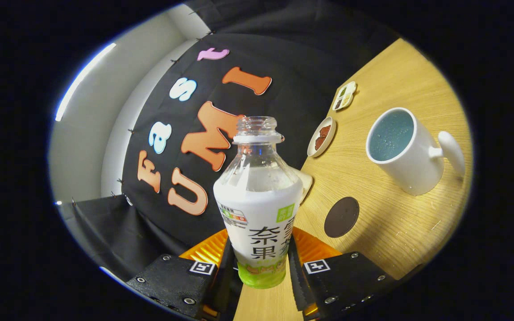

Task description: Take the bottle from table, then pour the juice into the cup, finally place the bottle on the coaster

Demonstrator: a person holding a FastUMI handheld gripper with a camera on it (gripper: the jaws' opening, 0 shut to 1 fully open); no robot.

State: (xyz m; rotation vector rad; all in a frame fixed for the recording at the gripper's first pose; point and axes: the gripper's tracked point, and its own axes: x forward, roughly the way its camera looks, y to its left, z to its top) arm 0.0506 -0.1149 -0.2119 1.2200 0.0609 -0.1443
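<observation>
- Between my tongs (259,263) sits the bottle (259,209), uncapped, both fingers pressing its lower sides.
- Beyond it on the desk (400,232) lies the dark round coaster (341,217).
- Past the coaster stands the white cup (406,149).
- Two small dishes (321,136) lie near the wall.

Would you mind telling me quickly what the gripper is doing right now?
Gripper: shut on the bottle, one finger pressing each side of its lower body.
</observation>
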